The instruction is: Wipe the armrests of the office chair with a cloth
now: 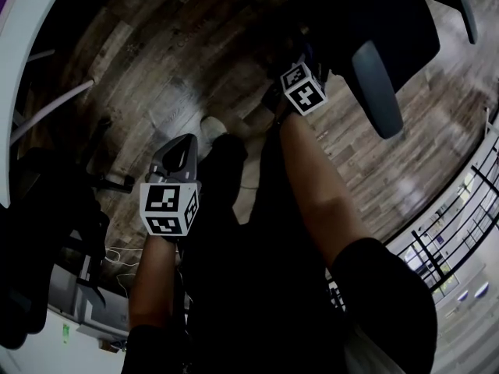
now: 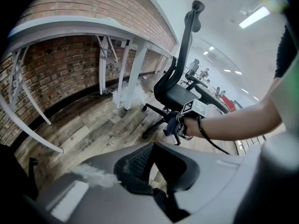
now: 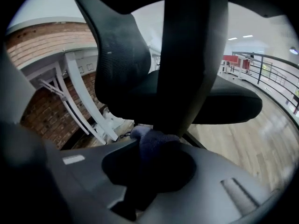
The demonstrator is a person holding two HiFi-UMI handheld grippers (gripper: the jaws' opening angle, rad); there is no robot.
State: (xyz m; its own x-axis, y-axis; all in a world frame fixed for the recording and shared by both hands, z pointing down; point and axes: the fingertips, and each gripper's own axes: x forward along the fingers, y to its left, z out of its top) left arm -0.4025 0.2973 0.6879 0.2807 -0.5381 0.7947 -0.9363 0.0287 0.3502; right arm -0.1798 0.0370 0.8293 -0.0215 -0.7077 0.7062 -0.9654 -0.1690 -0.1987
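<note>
**Cloth on chair, right gripper – obs.**

Cloth (image 3: 152, 141): blue-purple, bunched. Clamped between the jaws of the right gripper (image 3: 152, 149), with its top pushed against a dark upright part of the office chair (image 3: 187, 55). Too dark to tell whether that part is an armrest pad or its post.

Left gripper view: the same cloth (image 2: 172, 123) shows as a blue wad at the front of the right gripper (image 2: 180, 127), close against the chair's seat edge.

Head view: one grey-blue armrest (image 1: 378, 84) lies just right of the right gripper, apart from it. The dark seat (image 1: 366, 22) is beyond.

Right gripper view: mesh backrest (image 3: 121, 45) at left, seat at right behind the dark part.

Left gripper (image 1: 182, 153): held low and well apart from the chair, over the floor (image 1: 179, 61). Jaws together, nothing between them. It points toward the chair and the right forearm (image 2: 233, 122).

Surroundings: wood-plank floor; white desk (image 2: 70, 29) against a brick wall (image 2: 60, 64); black railing (image 1: 460, 216) at lower right of head view.
</note>
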